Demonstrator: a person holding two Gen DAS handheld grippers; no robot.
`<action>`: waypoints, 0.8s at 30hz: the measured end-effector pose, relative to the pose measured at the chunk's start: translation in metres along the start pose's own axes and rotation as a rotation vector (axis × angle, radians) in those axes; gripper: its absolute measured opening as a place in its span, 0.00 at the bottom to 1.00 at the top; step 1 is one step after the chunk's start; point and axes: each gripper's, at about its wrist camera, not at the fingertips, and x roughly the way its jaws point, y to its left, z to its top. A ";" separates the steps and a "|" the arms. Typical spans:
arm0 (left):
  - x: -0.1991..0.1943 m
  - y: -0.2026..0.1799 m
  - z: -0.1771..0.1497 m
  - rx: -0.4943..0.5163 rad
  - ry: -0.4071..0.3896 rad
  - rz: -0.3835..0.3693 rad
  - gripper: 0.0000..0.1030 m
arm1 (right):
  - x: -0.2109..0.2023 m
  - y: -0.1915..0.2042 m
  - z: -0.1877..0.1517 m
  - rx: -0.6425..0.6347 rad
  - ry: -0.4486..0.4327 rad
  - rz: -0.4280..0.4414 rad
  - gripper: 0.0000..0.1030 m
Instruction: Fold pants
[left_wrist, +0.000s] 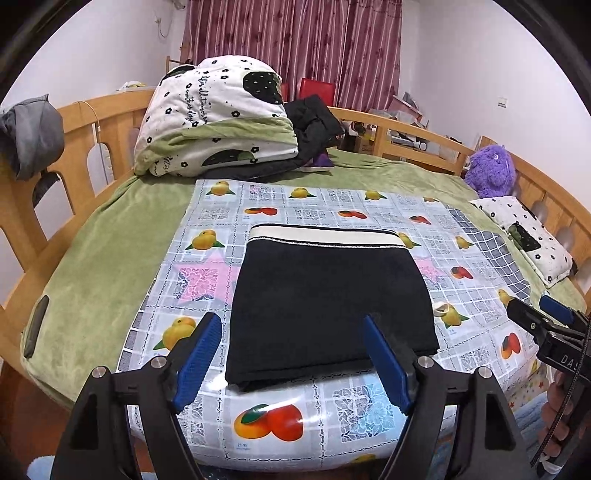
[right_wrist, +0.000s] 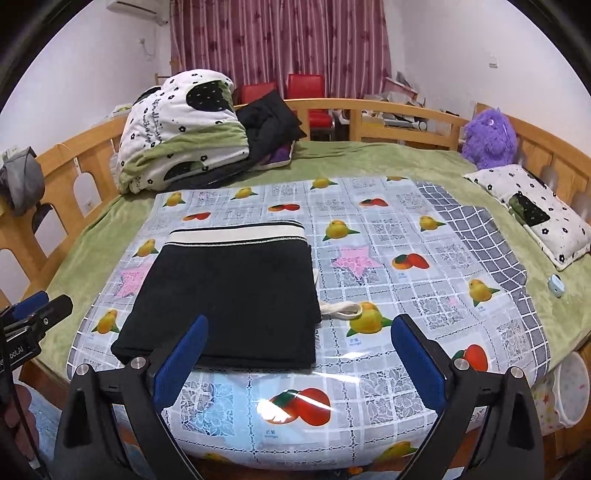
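Black pants (left_wrist: 328, 302) with a white waistband lie folded into a flat rectangle on the fruit-print plastic cloth (left_wrist: 332, 410); they also show in the right wrist view (right_wrist: 229, 299). A white drawstring (right_wrist: 341, 309) pokes out at their right side. My left gripper (left_wrist: 293, 360) is open and empty, held just above the pants' near edge. My right gripper (right_wrist: 299, 363) is open and empty, to the right of the pants' near corner. Each gripper shows at the edge of the other's view: the right one (left_wrist: 543, 315) and the left one (right_wrist: 40, 308).
The cloth (right_wrist: 369, 236) covers a green-sheeted bed with wooden rails (left_wrist: 110, 110). A folded quilt (left_wrist: 218, 114) and dark clothes (left_wrist: 314, 122) lie at the far left. A purple plush toy (right_wrist: 489, 134) and small pillow (right_wrist: 532, 212) lie at the right.
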 end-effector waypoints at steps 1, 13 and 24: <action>0.000 0.000 0.000 0.002 0.002 0.003 0.75 | 0.000 0.001 0.000 -0.003 0.002 -0.003 0.95; 0.001 -0.003 -0.003 0.012 0.007 0.000 0.75 | -0.002 0.003 0.000 -0.007 0.003 -0.011 0.95; -0.001 -0.003 -0.004 0.015 0.000 0.002 0.75 | -0.003 0.002 0.000 -0.001 0.005 -0.011 0.95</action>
